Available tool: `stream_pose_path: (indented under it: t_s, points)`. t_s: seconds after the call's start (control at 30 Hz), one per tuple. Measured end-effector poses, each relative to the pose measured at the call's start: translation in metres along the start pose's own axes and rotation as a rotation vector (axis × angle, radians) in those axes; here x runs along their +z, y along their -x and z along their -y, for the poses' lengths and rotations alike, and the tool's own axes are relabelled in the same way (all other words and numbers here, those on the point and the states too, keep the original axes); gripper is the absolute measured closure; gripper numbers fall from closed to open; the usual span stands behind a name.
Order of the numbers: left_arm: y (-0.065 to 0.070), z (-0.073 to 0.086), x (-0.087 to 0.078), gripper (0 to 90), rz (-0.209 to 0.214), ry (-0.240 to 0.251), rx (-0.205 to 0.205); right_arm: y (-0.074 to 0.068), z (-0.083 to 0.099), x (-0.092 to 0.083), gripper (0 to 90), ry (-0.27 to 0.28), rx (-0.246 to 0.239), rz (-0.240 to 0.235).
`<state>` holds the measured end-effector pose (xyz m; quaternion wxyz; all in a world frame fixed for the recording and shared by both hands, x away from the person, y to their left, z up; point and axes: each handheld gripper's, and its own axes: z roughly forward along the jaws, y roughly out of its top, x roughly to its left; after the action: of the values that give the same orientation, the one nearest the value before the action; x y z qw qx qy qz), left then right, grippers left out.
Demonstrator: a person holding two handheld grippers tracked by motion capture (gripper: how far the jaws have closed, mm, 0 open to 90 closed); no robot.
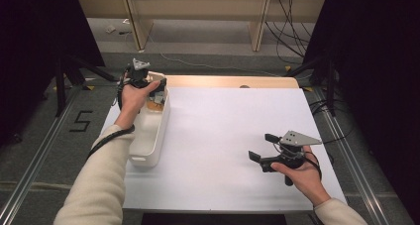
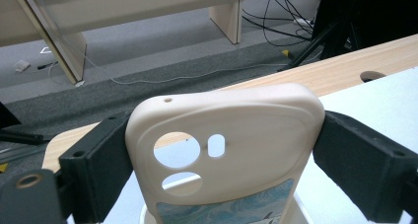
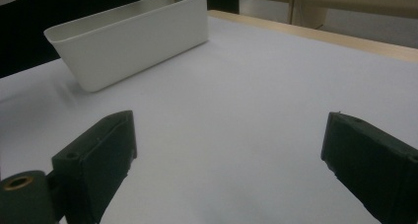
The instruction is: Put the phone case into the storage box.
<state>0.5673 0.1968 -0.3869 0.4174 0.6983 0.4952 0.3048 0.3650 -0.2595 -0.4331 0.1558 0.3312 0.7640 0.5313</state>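
The left gripper [image 2: 222, 155] has its jaws clamped on both edges of a cream phone case [image 2: 222, 150], holding it upright at the far end of the white bin [image 1: 151, 131] on the table's left side. Over on the right, the right gripper [image 3: 226, 160] hovers above the bare white table [image 3: 246, 95], jaws spread wide, nothing between them.
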Motion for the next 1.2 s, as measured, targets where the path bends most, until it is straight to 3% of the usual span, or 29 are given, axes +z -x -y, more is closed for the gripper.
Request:
stream_pose_path:
  t_s: [0.8, 1.2]
  points:
    - [-0.003, -0.002, 0.011, 9.4, -0.012, -0.028, -0.028, 0.0, 0.0, 0.0, 7.6, 0.001, -0.001, -0.004]
    - [-0.002, -0.005, 0.016, 6.1, -0.014, -0.04, -0.02, 0.0, 0.0, 0.0, 7.6, 0.001, 0.0, -0.004]
